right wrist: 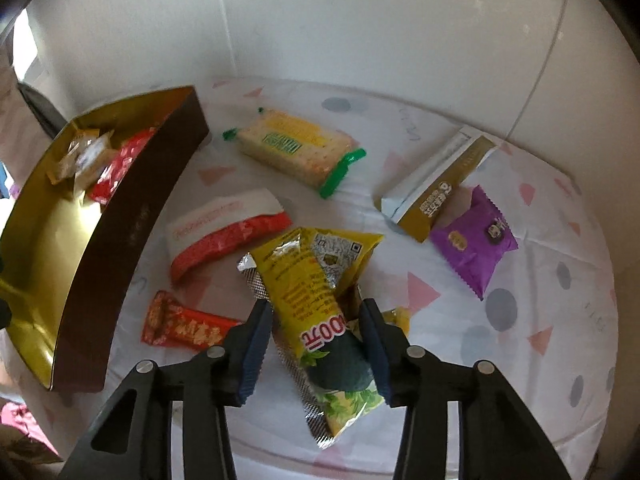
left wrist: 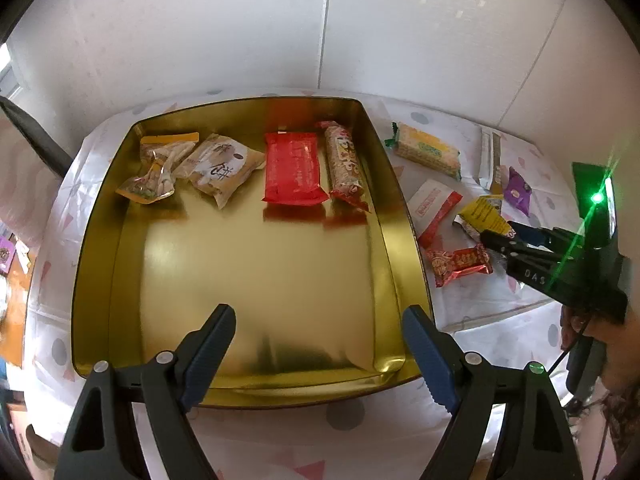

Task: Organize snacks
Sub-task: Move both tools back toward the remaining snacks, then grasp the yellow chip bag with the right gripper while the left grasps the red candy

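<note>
My right gripper (right wrist: 315, 304) straddles a yellow snack packet (right wrist: 312, 280) that lies tilted on the tablecloth. Its right pad (right wrist: 374, 344) rests against the packet, while a thin gap shows at the left pad. In the left wrist view the right gripper (left wrist: 498, 232) sits over that yellow packet (left wrist: 480, 214). My left gripper (left wrist: 320, 312) hangs open and empty above the near end of the gold tin (left wrist: 384, 184). Along the tin's far side lie a clear yellow-topped bag (left wrist: 156, 172), a beige packet (left wrist: 220, 168), a red packet (left wrist: 294, 172) and a cracker roll (left wrist: 346, 164).
Loose on the dotted cloth are a green-ended cracker pack (right wrist: 296, 148), a white and red packet (right wrist: 224, 228), a small red and gold bar (right wrist: 184, 326), a white and gold pouch (right wrist: 436, 188) and a purple packet (right wrist: 472, 240). The tin's dark outer wall (right wrist: 132, 232) stands left. A white wall is behind.
</note>
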A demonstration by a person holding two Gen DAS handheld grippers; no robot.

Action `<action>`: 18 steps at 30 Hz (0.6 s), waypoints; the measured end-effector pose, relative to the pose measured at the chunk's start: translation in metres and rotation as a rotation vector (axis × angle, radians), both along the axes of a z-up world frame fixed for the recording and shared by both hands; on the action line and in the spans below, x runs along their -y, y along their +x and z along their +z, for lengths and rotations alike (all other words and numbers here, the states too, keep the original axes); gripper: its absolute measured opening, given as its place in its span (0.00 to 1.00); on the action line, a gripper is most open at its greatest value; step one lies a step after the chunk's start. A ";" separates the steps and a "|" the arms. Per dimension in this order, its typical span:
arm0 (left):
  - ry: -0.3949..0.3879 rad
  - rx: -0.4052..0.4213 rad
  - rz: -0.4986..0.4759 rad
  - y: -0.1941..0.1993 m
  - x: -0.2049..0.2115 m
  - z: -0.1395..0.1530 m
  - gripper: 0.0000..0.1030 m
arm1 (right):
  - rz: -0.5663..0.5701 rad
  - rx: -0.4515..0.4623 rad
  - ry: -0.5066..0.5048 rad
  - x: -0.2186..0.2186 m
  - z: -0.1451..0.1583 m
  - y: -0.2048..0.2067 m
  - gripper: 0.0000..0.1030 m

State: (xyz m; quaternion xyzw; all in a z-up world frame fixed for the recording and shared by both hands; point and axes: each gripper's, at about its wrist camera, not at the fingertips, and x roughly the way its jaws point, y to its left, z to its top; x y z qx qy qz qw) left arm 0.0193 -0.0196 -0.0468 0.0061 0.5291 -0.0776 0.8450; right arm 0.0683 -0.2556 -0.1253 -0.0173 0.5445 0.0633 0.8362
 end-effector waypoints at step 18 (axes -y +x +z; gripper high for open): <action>0.097 0.109 -0.278 0.011 0.089 0.020 0.83 | -0.356 0.015 0.102 0.090 0.003 -0.061 0.25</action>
